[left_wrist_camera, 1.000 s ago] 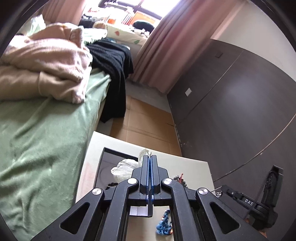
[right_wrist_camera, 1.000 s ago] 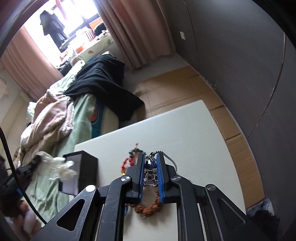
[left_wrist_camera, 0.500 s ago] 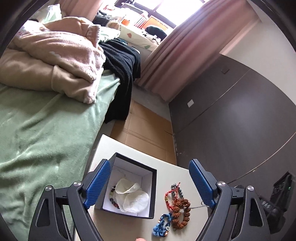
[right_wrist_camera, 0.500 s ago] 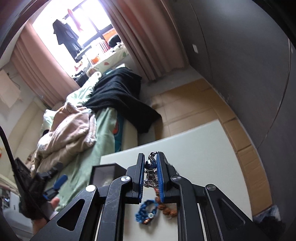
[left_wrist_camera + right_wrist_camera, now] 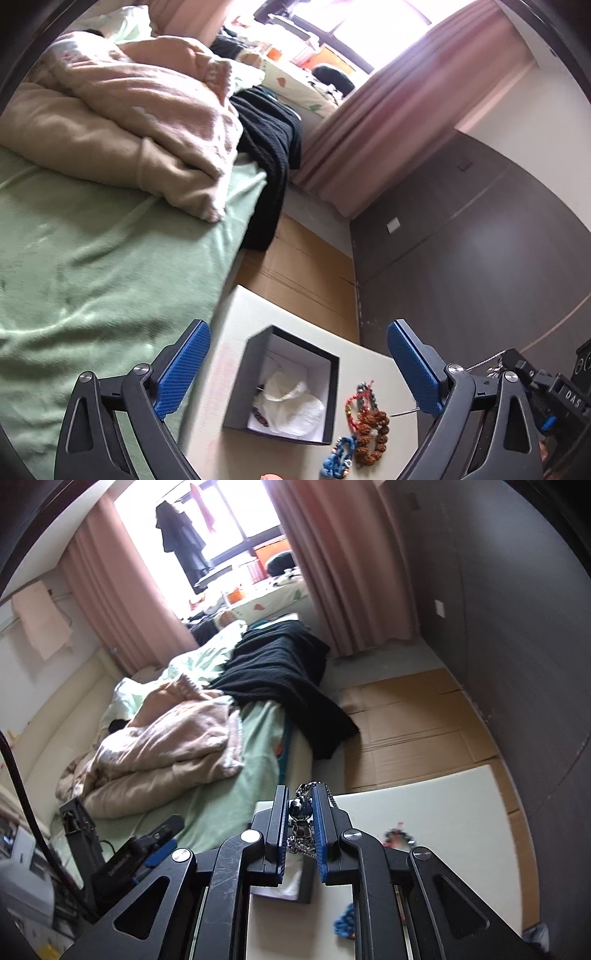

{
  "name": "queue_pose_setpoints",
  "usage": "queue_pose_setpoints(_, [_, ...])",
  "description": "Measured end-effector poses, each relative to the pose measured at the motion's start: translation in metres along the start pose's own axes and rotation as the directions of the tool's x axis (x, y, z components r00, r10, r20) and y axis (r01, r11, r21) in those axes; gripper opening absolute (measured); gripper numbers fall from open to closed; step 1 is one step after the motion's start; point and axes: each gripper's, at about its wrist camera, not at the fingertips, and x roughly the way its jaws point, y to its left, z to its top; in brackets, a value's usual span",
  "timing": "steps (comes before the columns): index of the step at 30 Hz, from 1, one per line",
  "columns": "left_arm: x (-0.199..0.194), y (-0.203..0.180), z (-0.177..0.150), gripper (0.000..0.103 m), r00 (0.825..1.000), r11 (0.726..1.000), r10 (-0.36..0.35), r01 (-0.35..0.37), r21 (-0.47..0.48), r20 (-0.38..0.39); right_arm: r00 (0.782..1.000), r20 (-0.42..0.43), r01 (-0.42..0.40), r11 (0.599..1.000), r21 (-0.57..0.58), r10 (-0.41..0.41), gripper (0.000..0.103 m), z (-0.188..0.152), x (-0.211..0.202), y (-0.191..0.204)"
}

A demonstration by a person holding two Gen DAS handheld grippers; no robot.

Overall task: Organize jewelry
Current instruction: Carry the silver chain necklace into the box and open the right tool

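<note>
**Inspector A:** Left gripper (image 5: 297,371): blue fingers (image 5: 183,371) wide apart and opening further, nothing between the pads. Under the gap sits the black box (image 5: 282,386), lid off, on the pale surface (image 5: 236,325). Inside it, crumpled white tissue (image 5: 290,402), with a few dark beads at the tissue's 8 o'clock.

**Inspector B:** And outside the box?

**Inspector A:** At the box's 3 o'clock, three loose pieces on the surface: a red cord bracelet (image 5: 356,404) with dark beads, a brown seed-bead bracelet (image 5: 371,432) just below and touching it, and a blue knotted bracelet (image 5: 338,459) at the brown one's 8 o'clock. A thin silver chain end lies near the brown beads at their 2 o'clock.

**Inspector B:** Right gripper?

**Inspector A:** Right gripper (image 5: 301,801): fingers clamped on a silver chain necklace (image 5: 301,825) with dark beads, which is bunched between the pads, with links looping over the tips. It is held clear of the surface. From the left camera the right tool appears at 4 o'clock, chain trailing from it.

**Inspector B:** Surroundings?

**Inspector A:** Bed with green sheet (image 5: 85,258) at 9 o'clock of the surface, pink blanket (image 5: 147,122) heaped on it, cardboard (image 5: 299,266) on the floor beyond.
</note>
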Motion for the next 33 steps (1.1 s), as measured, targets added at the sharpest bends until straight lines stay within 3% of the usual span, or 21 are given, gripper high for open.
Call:
queue_pose_setpoints(11, [-0.011, 0.02, 0.011, 0.097, 1.0, 0.998, -0.012, 0.013, -0.061, 0.013, 0.995, -0.094, -0.048, 0.996, -0.069, 0.041, 0.014, -0.02, 0.058, 0.042])
queue_pose_setpoints(14, [-0.011, 0.017, 0.01, 0.097, 1.0, 0.998, -0.017, 0.017, -0.058, 0.011, 0.985, -0.173, -0.019, 0.994, -0.104, 0.001, 0.015, -0.031, 0.081, 0.046])
queue_pose_setpoints(16, [-0.01, 0.014, 0.009, 0.097, 1.0, 0.999, -0.021, 0.021, -0.048, 0.005, 0.975, -0.221, -0.014, 0.994, -0.106, -0.009, 0.03, -0.039, 0.095, 0.043])
queue_pose_setpoints(17, [-0.009, 0.012, 0.009, 0.097, 1.0, 0.999, -0.021, 0.021, -0.041, 0.002, 0.973, -0.23, -0.016, 0.994, -0.104, -0.008, 0.042, -0.042, 0.097, 0.041])
queue_pose_setpoints(18, [-0.009, 0.01, 0.008, 0.097, 1.0, 0.999, -0.019, 0.019, -0.034, 0.0, 0.974, -0.226, -0.02, 0.995, -0.097, -0.002, 0.046, -0.045, 0.097, 0.038])
queue_pose_setpoints(26, [0.0, -0.005, 0.001, 0.097, 1.0, 1.0, -0.007, 0.007, 0.015, -0.024, 0.983, -0.185, 0.005, 1.0, 0.016, -0.002, 0.047, -0.046, 0.064, -0.014])
queue_pose_setpoints(29, [0.004, -0.015, -0.005, 0.097, 0.999, 0.999, 0.012, -0.01, 0.05, -0.032, 0.988, -0.152, 0.031, 0.997, 0.07, -0.02, 0.057, -0.047, 0.043, -0.044])
queue_pose_setpoints(33, [0.011, -0.032, -0.015, 0.097, 0.998, 0.99, 0.061, -0.057, 0.127, -0.032, 0.991, -0.125, 0.071, 0.99, 0.124, -0.056, 0.063, -0.052, 0.02, -0.081])
